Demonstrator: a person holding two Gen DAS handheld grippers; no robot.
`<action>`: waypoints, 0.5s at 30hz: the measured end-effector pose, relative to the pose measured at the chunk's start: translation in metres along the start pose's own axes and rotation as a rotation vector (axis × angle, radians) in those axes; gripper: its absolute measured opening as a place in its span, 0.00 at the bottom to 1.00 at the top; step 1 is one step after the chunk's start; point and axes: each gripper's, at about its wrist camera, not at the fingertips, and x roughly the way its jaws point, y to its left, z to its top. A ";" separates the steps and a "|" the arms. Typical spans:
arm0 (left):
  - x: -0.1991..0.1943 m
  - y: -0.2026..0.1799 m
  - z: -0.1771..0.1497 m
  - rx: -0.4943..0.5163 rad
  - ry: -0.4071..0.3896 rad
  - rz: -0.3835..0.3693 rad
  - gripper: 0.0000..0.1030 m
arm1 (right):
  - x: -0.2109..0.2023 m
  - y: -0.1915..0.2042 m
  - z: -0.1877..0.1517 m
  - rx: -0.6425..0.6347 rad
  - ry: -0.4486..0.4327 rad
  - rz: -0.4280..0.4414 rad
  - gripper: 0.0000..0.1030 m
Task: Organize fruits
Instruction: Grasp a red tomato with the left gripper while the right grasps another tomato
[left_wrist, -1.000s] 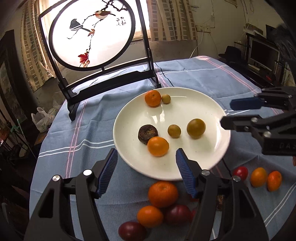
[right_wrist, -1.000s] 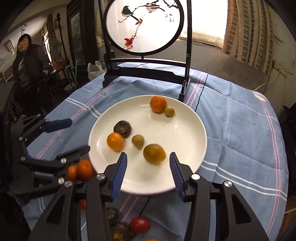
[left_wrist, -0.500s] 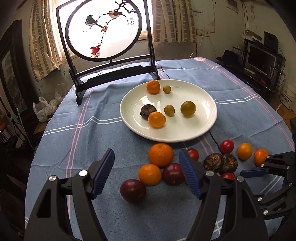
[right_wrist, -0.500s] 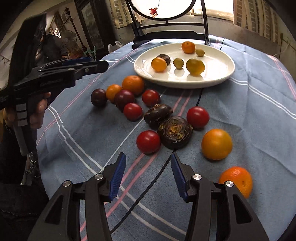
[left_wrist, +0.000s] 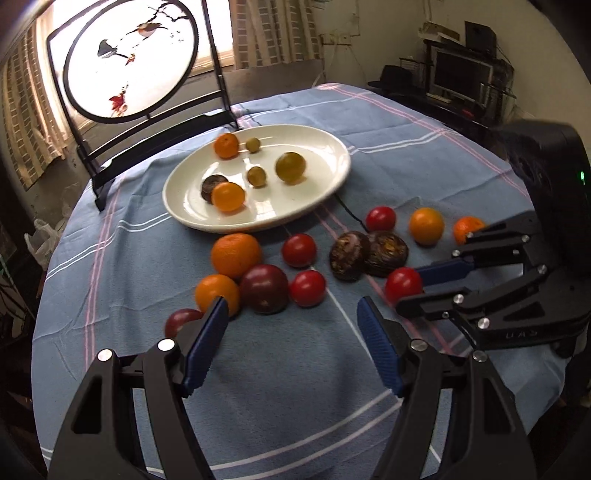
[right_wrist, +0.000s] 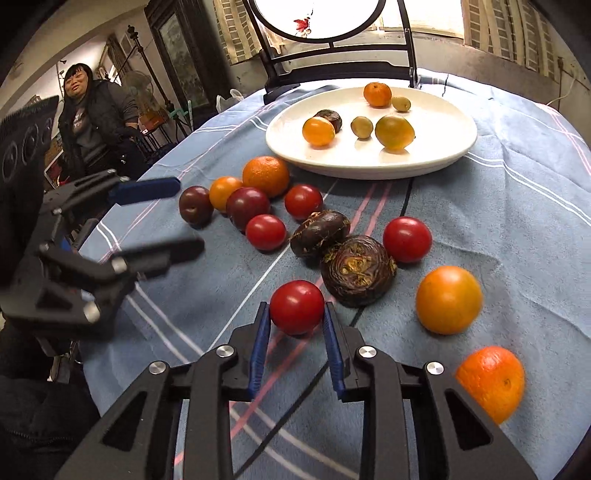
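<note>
My right gripper (right_wrist: 296, 308) is shut on a red tomato (right_wrist: 297, 306) that rests on the blue cloth; its blue pads press both sides. The same tomato (left_wrist: 403, 284) shows in the left wrist view between the right gripper's fingers (left_wrist: 439, 269). My left gripper (left_wrist: 292, 314) is open above bare cloth, nothing between its pads, just short of a cluster: a dark plum (left_wrist: 264, 283), a small orange (left_wrist: 217, 293), a big orange (left_wrist: 235, 254) and a red tomato (left_wrist: 307, 288). A white plate (left_wrist: 332, 177) behind holds several small fruits.
Two dark wrinkled fruits (right_wrist: 356, 271) lie just beyond the held tomato, with another tomato (right_wrist: 407, 239) and two oranges (right_wrist: 448, 299) to its right. A black-framed round screen (left_wrist: 129, 59) stands behind the plate. A person (right_wrist: 92, 118) stands beyond the table's left edge.
Both grippers drew back from over the plate and sank toward the loose fruit. The right gripper's jaws then closed on the red tomato. The left gripper shifted right along the cluster, jaws staying apart.
</note>
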 end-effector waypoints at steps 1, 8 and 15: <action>0.002 -0.006 -0.001 0.020 0.001 -0.011 0.65 | -0.004 -0.001 -0.001 -0.001 -0.004 -0.004 0.28; 0.034 -0.007 -0.005 -0.081 0.094 -0.068 0.46 | -0.021 -0.009 -0.003 0.003 -0.028 -0.012 0.28; 0.052 0.000 0.008 -0.218 0.096 -0.044 0.36 | -0.019 -0.011 -0.001 0.002 -0.034 0.008 0.28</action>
